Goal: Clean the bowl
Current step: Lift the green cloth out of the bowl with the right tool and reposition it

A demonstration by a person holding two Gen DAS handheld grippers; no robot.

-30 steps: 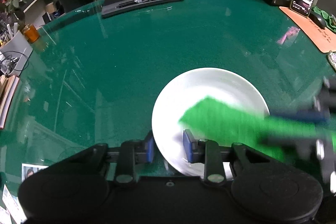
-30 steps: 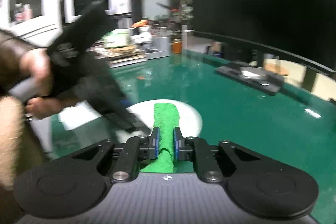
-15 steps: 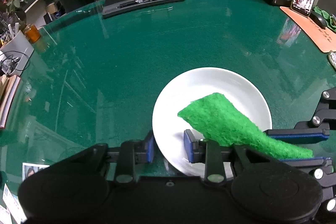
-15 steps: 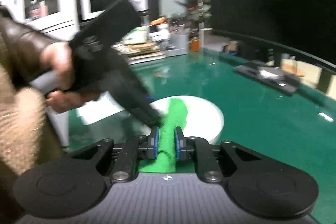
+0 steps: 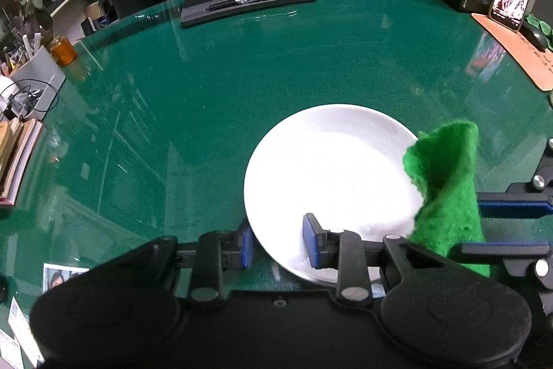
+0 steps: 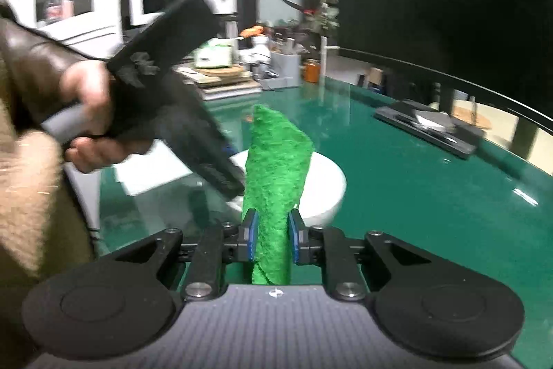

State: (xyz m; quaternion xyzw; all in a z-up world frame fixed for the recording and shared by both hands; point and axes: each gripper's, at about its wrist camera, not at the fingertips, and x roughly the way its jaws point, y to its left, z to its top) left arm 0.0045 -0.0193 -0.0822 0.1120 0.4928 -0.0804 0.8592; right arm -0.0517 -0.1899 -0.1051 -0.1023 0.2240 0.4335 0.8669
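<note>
Two grippers are working over a white bowl (image 5: pixel 331 175) that is sitting on a green glass table (image 5: pixel 214 99), at about four o'clock from the middle of the left wrist view. The left gripper (image 5: pixel 278 246) is clamping the near rim of the bowl, at its six o'clock edge, one blue pad outside the wall and the other inside, the jaws standing only as far apart as the rim allows. The right gripper (image 6: pixel 269 239) is pinching a green cloth (image 6: pixel 274 175) between nearly closed pads; in the right wrist view the cloth is standing up toward twelve o'clock, its top curling in front of the bowl (image 6: pixel 321 192). In the left view the cloth (image 5: pixel 446 182) is hanging at the bowl's three o'clock rim. A hand (image 6: pixel 90 113) in a brown sleeve is gripping the left tool's handle at nine o'clock.
</note>
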